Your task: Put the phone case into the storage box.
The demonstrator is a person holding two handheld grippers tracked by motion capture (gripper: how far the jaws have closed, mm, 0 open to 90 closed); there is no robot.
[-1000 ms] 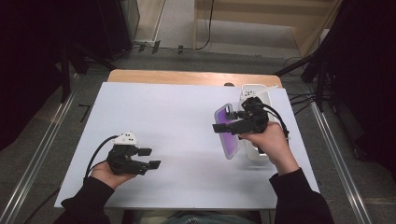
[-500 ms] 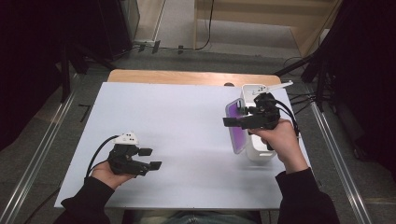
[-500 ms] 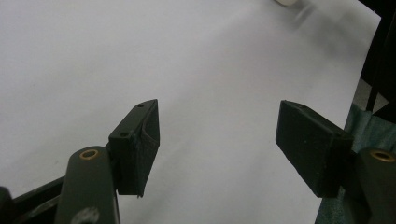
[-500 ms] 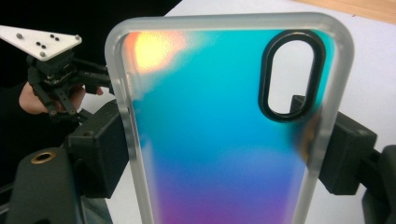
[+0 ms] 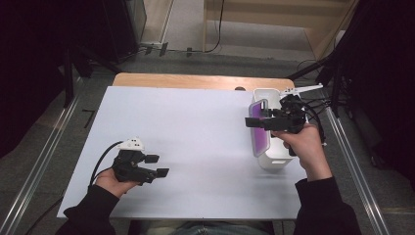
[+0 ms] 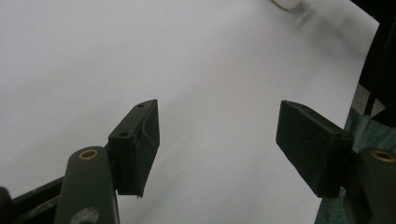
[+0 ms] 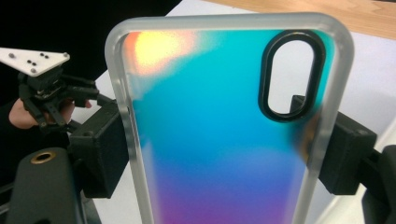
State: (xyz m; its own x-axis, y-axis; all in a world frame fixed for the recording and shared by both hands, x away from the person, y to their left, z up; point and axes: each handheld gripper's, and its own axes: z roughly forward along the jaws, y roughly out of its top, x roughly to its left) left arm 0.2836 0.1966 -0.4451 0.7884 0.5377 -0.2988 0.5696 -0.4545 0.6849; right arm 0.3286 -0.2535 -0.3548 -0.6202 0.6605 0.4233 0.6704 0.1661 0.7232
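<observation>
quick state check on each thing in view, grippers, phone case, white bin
left gripper: open, nothing between its jaws, low over the white sheet
right gripper: shut on the phone case
phone case: held by its two long edges, lifted at the bin's left wall
white bin: upright on the table's right side

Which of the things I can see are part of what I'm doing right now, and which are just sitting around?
In the job:
- phone case, clamped across its edges by the right hand-held gripper
- white bin, beside the case

Just there:
- left hand-held gripper, open, holding nothing
- white table sheet
- wooden tabletop edge
</observation>
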